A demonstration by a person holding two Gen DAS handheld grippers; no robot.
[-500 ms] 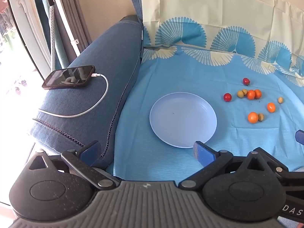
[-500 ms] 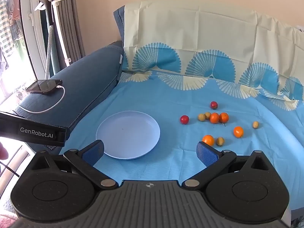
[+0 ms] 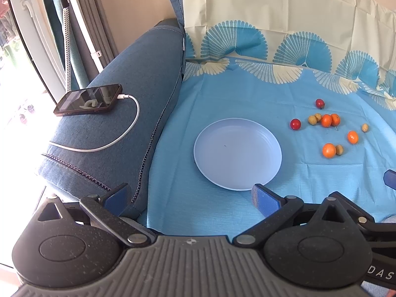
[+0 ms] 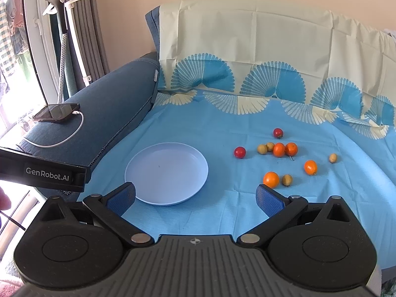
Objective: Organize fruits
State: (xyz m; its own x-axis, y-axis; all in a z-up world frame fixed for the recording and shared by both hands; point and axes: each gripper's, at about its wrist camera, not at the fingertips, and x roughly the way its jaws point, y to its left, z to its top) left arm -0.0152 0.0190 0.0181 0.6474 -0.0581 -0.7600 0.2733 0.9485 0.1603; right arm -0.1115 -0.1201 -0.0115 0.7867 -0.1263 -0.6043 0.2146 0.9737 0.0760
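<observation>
Little has shifted in the last half second: both grippers hover where they were above a sofa seat, and the fruit has not been touched. The left gripper [image 3: 190,195] and the right gripper [image 4: 195,198] both stand with jaws spread wide and nothing between the blue pads. A pale blue plate [image 4: 138,170] lies empty on the blue cloth [image 4: 222,123] (fan-patterned where it climbs the backrest). To the plate's right the fruits are scattered well apart from it: two red ones [image 4: 240,152] [image 4: 278,133], four oranges, among them a touching pair [image 4: 279,149] [image 4: 291,149], a lone one [image 4: 310,167] and the nearest [image 4: 271,179], plus four small yellowish fruits, two touching beside the pair [image 4: 262,149], one just beside the nearest orange [image 4: 287,180] and one farthest right [image 4: 333,158]. On the blue armrest [image 3: 128,74] to the left, a dark phone [image 3: 87,100] lies plugged into a white cable [image 3: 116,138].
</observation>
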